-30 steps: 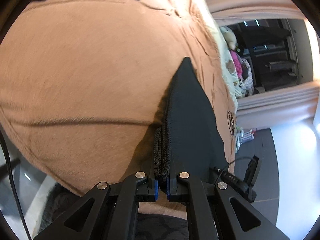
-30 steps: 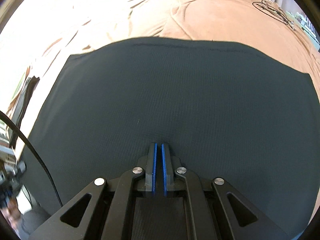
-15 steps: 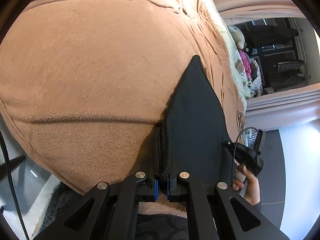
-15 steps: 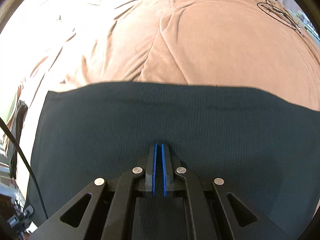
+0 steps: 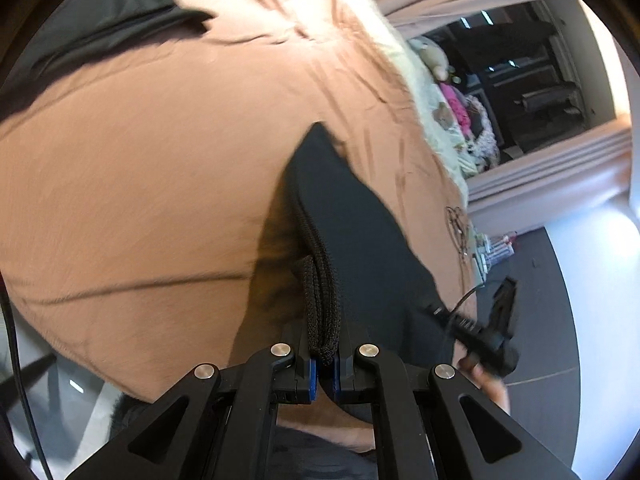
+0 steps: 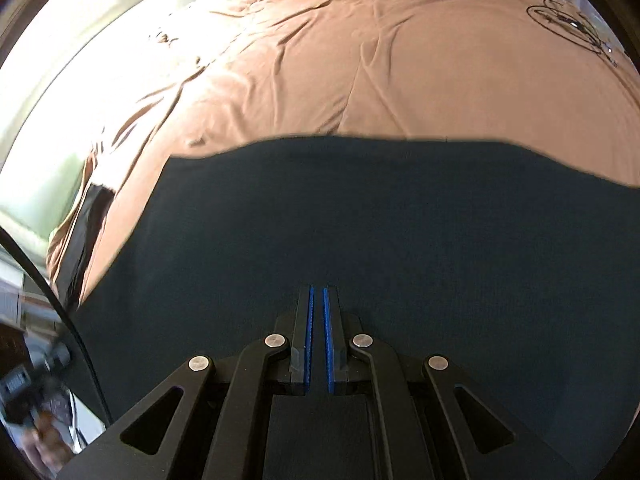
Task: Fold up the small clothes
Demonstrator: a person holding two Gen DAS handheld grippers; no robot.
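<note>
A dark knit garment [image 5: 360, 240] hangs lifted a little over the brown bedspread [image 5: 140, 168] and casts a shadow on it. My left gripper [image 5: 325, 344] is shut on the garment's thick ribbed edge, which is bunched between the blue pads. In the right wrist view the same garment [image 6: 360, 220] spreads wide and flat beneath my right gripper [image 6: 316, 292]. That gripper is shut, with the cloth pinched at its pads. The right gripper [image 5: 488, 336] and the hand holding it also show at the garment's far corner in the left wrist view.
Another black garment [image 5: 92, 12] lies at the bedspread's far left corner and also shows as the black garment [image 6: 88, 220] in the right wrist view. Soft toys and clothes [image 5: 460, 108] pile up beside the bed. Dark floor [image 5: 560, 320] lies to the right.
Both grippers have risen with the garment, lifting it off the bedspread. In the right wrist view its far edge has drawn nearer and more bedspread shows beyond it.
</note>
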